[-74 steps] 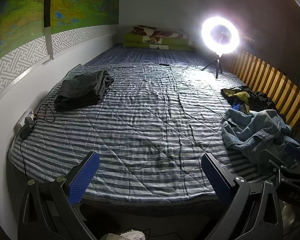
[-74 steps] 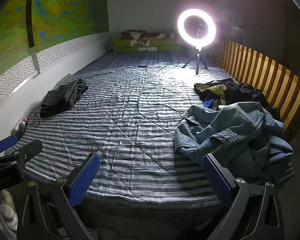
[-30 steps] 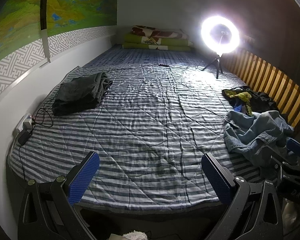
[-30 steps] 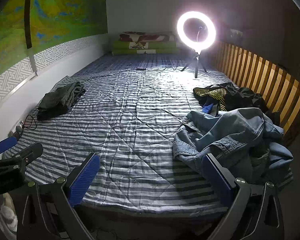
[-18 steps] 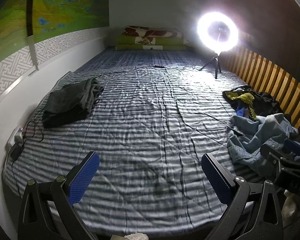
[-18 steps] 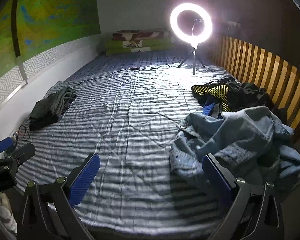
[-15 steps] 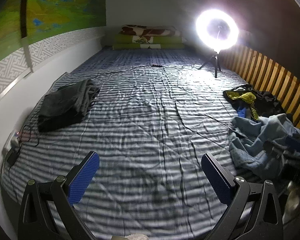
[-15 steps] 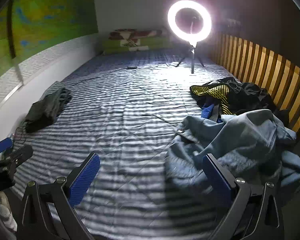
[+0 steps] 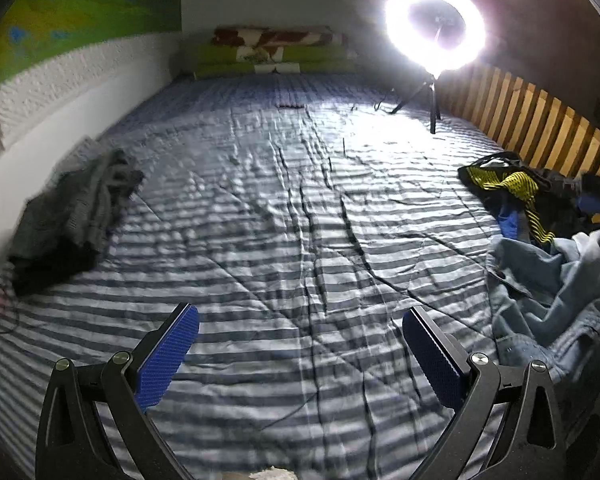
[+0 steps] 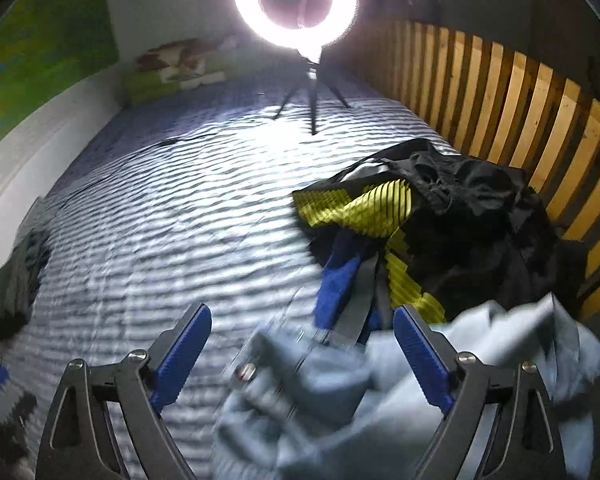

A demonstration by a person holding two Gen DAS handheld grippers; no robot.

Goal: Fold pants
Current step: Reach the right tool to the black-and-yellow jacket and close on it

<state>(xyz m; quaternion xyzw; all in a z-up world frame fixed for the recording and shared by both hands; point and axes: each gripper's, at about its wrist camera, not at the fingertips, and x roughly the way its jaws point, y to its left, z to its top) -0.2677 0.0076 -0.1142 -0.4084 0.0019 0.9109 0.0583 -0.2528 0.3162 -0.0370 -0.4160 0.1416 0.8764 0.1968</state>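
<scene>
**Ann:** Striped bedcover (image 9: 284,240) fills the whole view, wall with a green picture (image 9: 80,4) on the left, wooden slats (image 9: 540,128) along the right. Starting at the left — what's lying there?

**Ben:** Dark folded clothes (image 9: 72,216) near the wall, blurred. Past them, bare stripes up to the pillows (image 9: 276,52) at the far end, and the ring light (image 9: 434,24) blazing on its tripod.

**Ann:** And the left gripper (image 9: 300,344)?

**Ben:** Blue pads spread wide over the stripes, nothing between them, nothing touched.

**Ann:** Moving right?

**Ben:** A black and yellow garment (image 10: 440,220) heaped by the slats, with a bit of blue cloth (image 10: 340,284) under its near edge. Just in front sit the jeans (image 10: 332,408) — a crumpled pale denim pile at the right side of the bed.

**Ann:** The right gripper (image 10: 302,354) is on top of them?

**Ben:** Over them, yes. Its jaws have just been closing a little but stand well apart; the denim bunches up between the fingers, and its right pad (image 10: 418,360) is against the cloth. I see no squeeze on the fabric, though it's blurred.
</scene>
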